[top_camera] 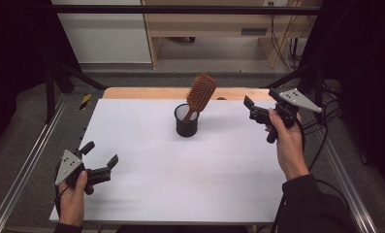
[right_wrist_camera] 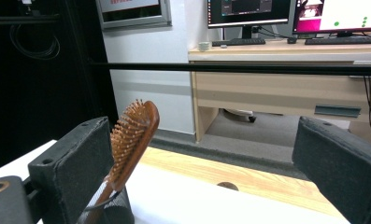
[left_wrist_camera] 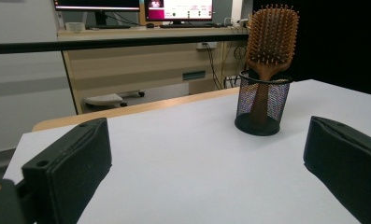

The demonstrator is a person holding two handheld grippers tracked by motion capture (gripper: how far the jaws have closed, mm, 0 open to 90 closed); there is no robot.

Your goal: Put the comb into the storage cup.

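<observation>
Brush: the brown wooden paddle hairbrush (top_camera: 200,95) stands handle-down in the black mesh cup (top_camera: 186,121), mid-bench.
Right gripper (top_camera: 254,110): near the brush, jaws wide, empty.
Left gripper (top_camera: 101,163): far off, jaws wide, empty.
Left to do: probably grab and lift the brush.

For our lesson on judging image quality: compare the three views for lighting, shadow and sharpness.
High view: white table evenly lit, dark surroundings, faint shadow beside the mesh cup. Left gripper view: hairbrush sharp, near jaws soft. Right gripper view: the hairbrush is clear, monitors glare brightly, left side very dark.
</observation>
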